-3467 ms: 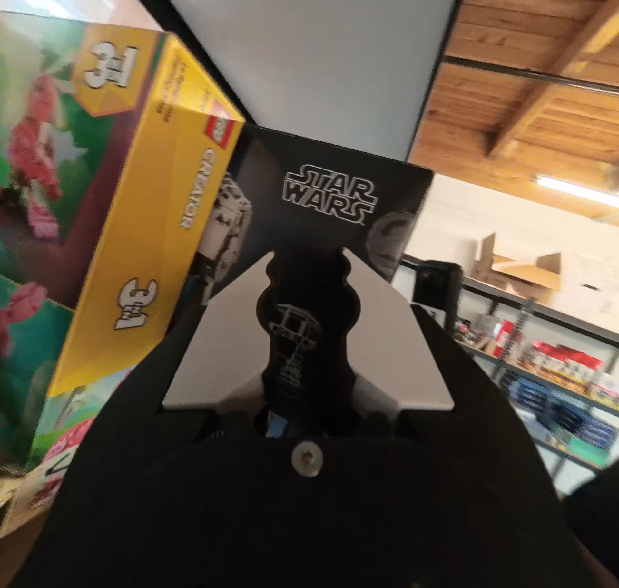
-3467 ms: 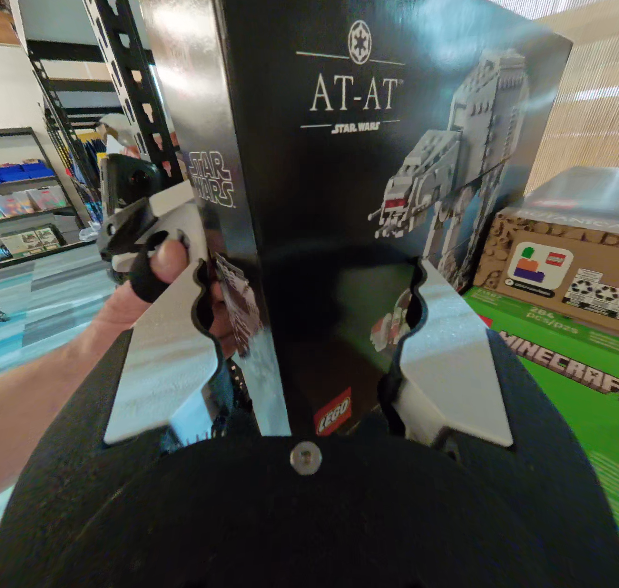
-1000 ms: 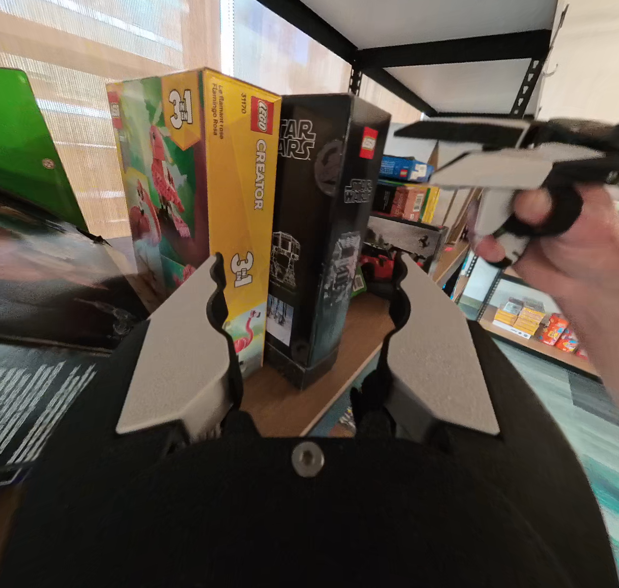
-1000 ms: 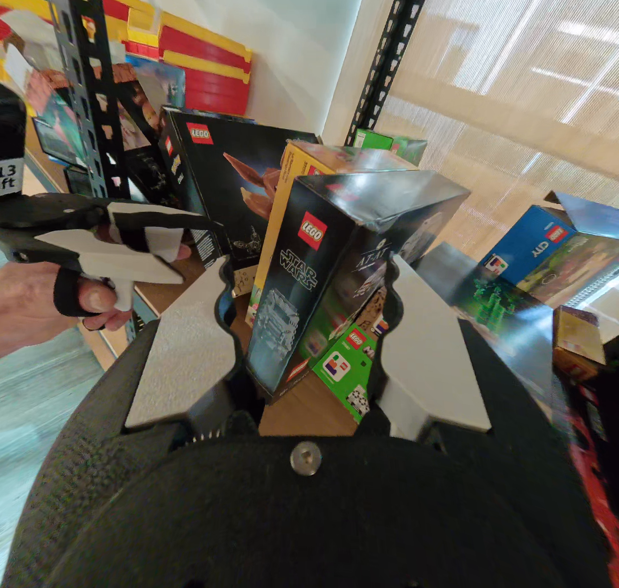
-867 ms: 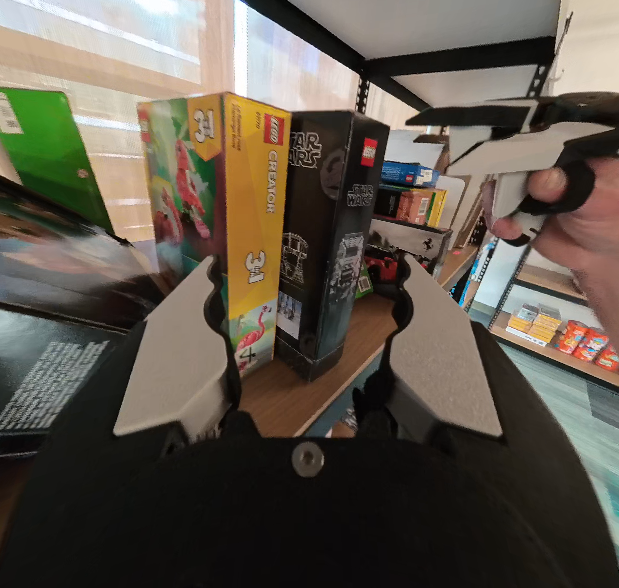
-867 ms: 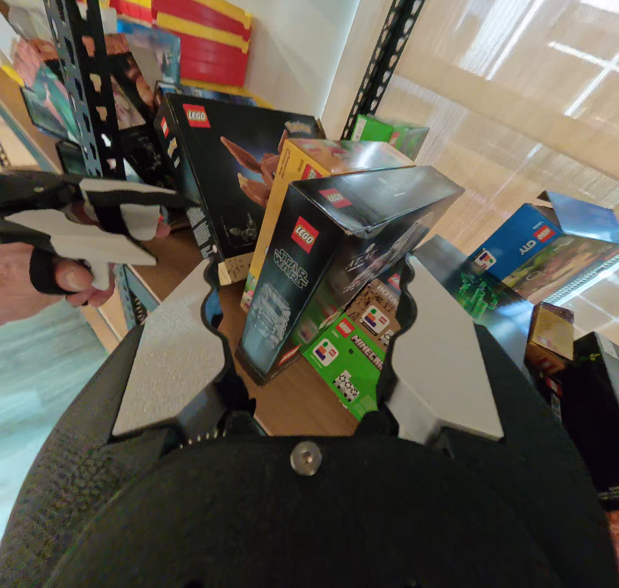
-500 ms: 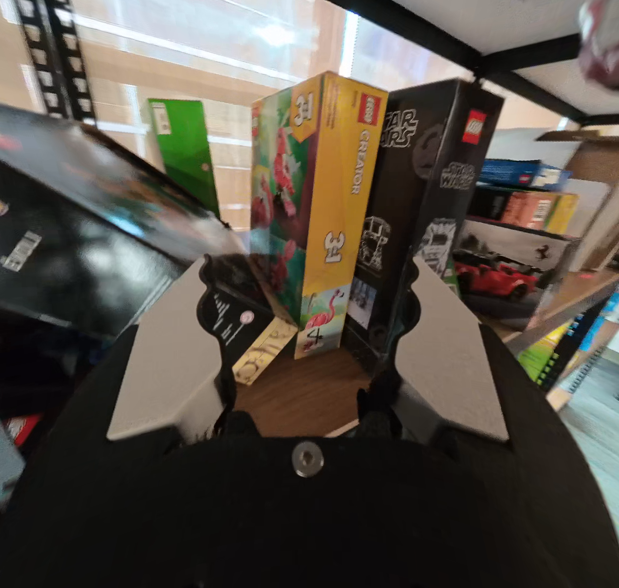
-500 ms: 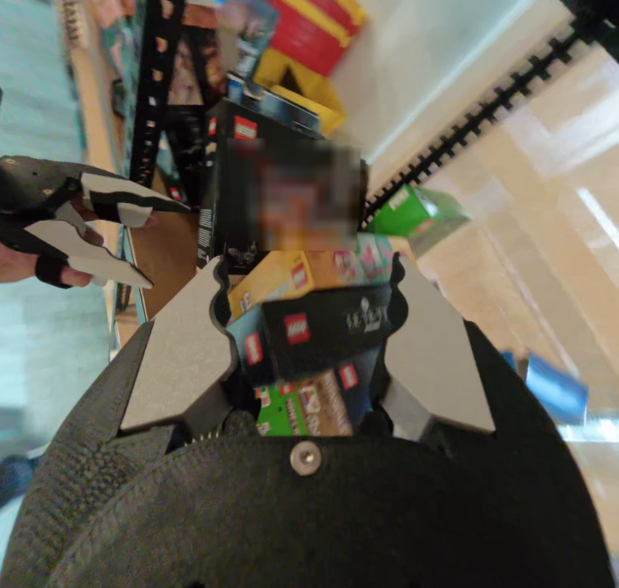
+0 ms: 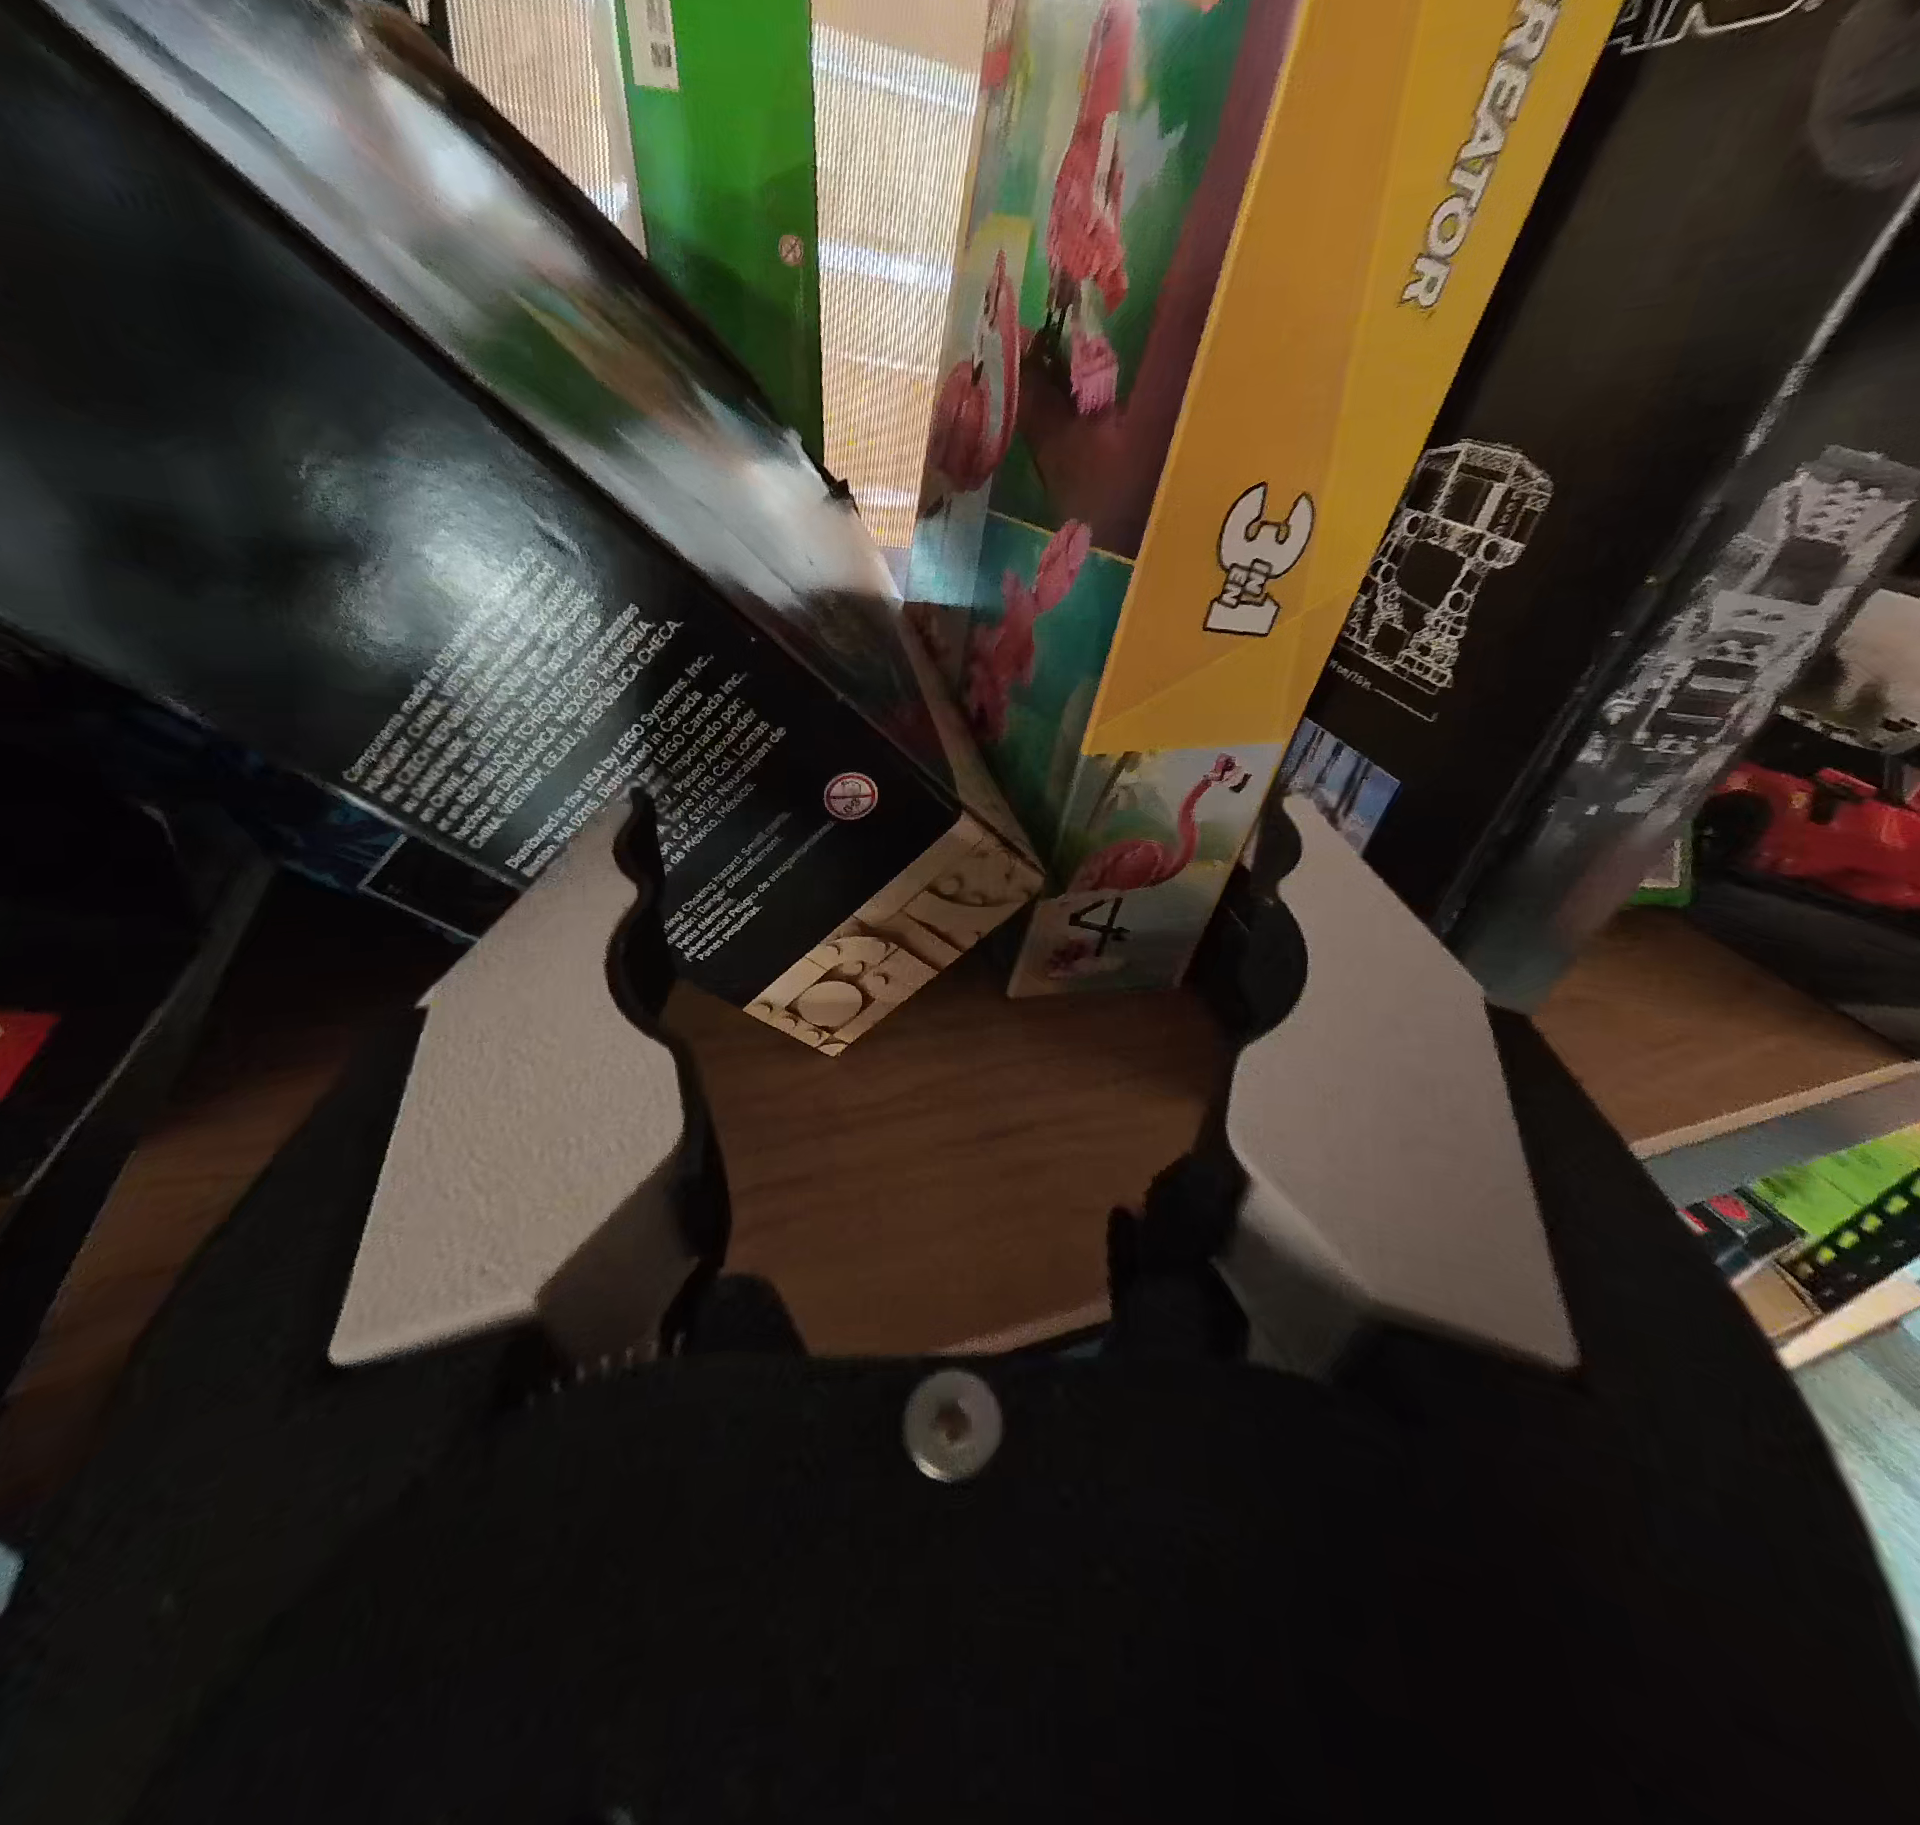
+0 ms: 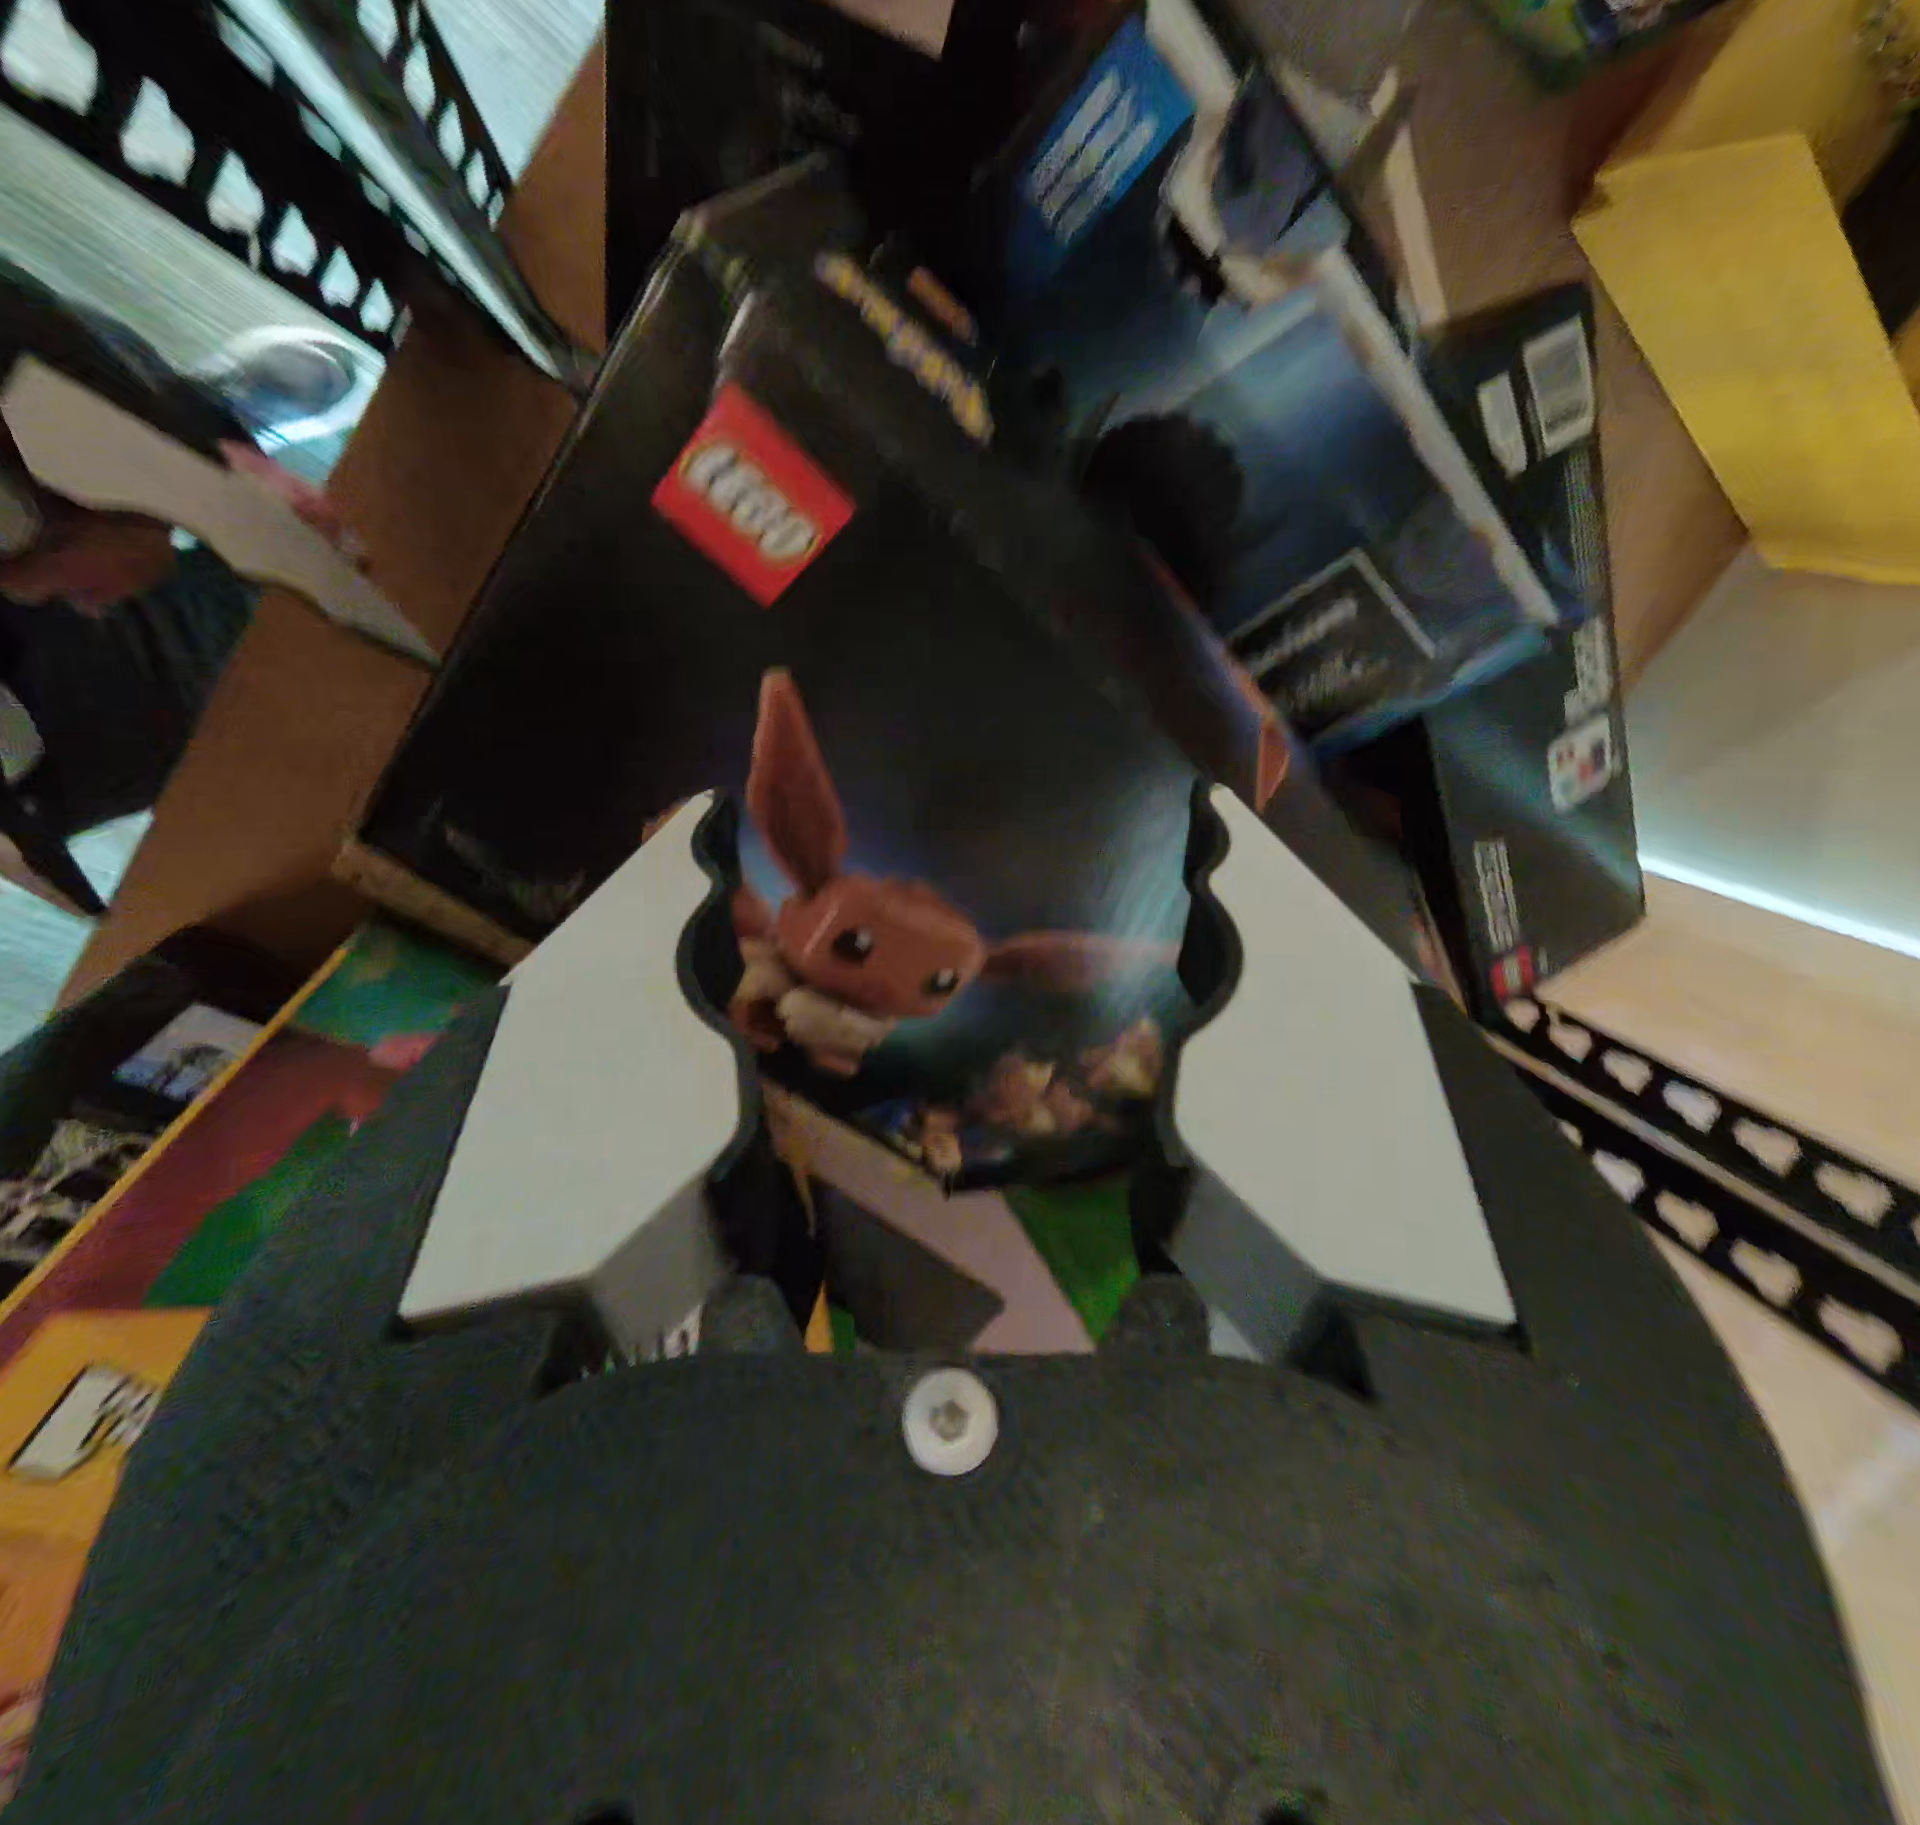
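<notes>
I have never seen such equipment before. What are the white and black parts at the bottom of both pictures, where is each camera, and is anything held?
These are hand-held tongs, one in each of a person's hands; no robot arm is involved. Each picture comes from a camera mounted on one pair, looking forward along its two white fingers.

The left tongs stand open over a wooden shelf. Ahead, a black box leans toward an upright yellow box, with another black box to its right. Nothing is held.

The right tongs are also open, looking at a black box with a brown animal picture. This view is blurred, but nothing appears gripped.
</notes>
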The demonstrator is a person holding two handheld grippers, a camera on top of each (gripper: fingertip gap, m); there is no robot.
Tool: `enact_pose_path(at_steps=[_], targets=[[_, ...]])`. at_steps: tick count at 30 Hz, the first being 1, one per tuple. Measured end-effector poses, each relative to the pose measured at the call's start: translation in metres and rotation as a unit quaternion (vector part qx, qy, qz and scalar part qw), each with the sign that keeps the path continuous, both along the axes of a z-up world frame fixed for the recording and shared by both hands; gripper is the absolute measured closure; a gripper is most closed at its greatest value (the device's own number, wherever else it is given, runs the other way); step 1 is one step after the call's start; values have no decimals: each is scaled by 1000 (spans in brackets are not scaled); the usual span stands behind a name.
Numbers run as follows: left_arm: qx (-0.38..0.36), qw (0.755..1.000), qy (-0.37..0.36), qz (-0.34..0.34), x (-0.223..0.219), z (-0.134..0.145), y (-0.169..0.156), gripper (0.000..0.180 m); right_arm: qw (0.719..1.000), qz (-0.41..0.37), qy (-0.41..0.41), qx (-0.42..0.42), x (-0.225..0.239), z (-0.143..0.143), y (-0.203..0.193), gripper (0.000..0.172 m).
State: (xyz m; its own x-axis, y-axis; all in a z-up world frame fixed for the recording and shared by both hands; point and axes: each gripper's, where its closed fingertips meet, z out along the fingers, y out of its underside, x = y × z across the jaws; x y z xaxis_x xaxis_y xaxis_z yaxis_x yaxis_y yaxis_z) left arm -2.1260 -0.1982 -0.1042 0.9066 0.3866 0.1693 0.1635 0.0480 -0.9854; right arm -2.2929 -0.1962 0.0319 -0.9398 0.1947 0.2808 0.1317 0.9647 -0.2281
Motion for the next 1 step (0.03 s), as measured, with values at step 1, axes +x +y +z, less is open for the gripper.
enact_pose_path(at_steps=[1], targets=[[-1,1000,-4,3,-2,-1,0,71,1000,3,-12,-15,-10,-2,-11,93]])
